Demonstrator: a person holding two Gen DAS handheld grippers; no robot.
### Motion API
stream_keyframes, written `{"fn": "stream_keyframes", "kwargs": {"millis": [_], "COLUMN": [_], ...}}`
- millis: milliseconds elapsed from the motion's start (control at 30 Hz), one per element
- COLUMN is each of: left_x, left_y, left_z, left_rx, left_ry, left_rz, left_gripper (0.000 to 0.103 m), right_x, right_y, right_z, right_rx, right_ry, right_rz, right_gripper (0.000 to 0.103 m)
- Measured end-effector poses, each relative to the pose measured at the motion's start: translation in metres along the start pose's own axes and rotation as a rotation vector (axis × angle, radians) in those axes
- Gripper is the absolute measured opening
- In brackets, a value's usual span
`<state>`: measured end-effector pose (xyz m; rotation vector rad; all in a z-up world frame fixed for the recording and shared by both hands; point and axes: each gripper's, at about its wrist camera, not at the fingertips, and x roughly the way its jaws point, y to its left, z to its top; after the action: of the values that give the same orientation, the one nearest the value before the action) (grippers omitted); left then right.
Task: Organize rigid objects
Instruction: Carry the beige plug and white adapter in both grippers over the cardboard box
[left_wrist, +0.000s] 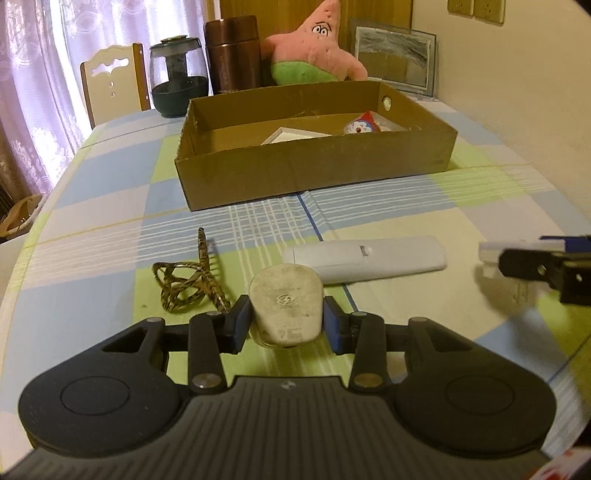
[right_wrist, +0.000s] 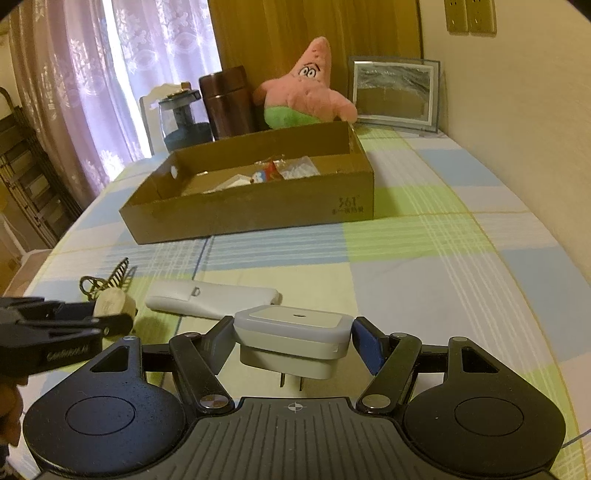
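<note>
My left gripper is shut on a worn beige power plug, held just above the table. My right gripper is shut on a white wall adapter with metal prongs underneath, lifted off the table. A white remote lies ahead between them; it also shows in the right wrist view. A leopard-print hair clip lies to the left of the plug. An open cardboard box stands farther back and holds a white flat item and a Doraemon packet.
Behind the box stand a Patrick plush, a brown thermos, a dark glass jar and a picture frame. A wall runs along the right. A chair is at the far left edge.
</note>
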<state>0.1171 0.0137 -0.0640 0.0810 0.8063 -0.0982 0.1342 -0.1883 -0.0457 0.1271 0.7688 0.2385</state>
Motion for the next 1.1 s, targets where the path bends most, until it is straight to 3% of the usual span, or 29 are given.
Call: {"fn": "stream_keyframes", "kwargs": {"millis": [267, 633, 1100], "left_x": [-0.025, -0.037, 0.024], "left_y": [0.004, 0.011, 0.038], "left_z": [0.009, 0.070, 0.164], "left_rx": [-0.018, -0.004, 0.001], "left_ry": [-0.026, -0.107, -0.135], "left_rz": [-0.009, -0.041, -0.034], "left_gripper": [0.036, 0.036, 0.036], "right_x": [-0.014, -0.016, 0.048], "right_y": [0.007, 0.004, -0.005], "right_z": [0.009, 0.068, 0.177], "right_rx": [-0.005, -0.051, -0.127], "right_ry": [-0.025, -0.087, -0.126], "right_rz": [0.025, 0.061, 0.096], "right_gripper": [0.066, 0.066, 0.066]}}
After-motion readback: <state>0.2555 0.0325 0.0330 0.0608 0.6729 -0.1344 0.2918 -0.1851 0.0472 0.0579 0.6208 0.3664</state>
